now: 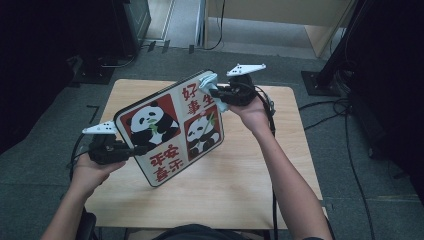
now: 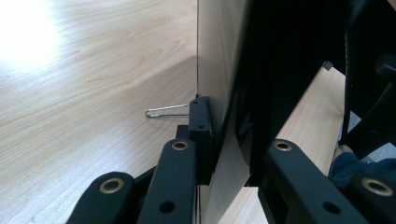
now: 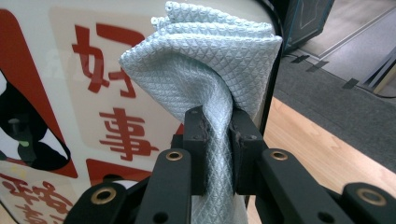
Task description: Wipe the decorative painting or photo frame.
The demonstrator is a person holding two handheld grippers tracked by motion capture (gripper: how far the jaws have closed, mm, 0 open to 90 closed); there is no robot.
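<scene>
panda board (image 1: 170, 129) | red characters top right panel: 好事 plus a third character half hidden | red characters near bottom-left panel: 平安喜乐 | right gripper view, board (image 3: 93, 93): 好事 readable, lower characters cut off

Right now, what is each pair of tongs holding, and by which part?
The left tongs clamp the panda board by its lower left edge. The right tongs pinch the grey cloth by its gathered middle, against the board's top corner.
</scene>
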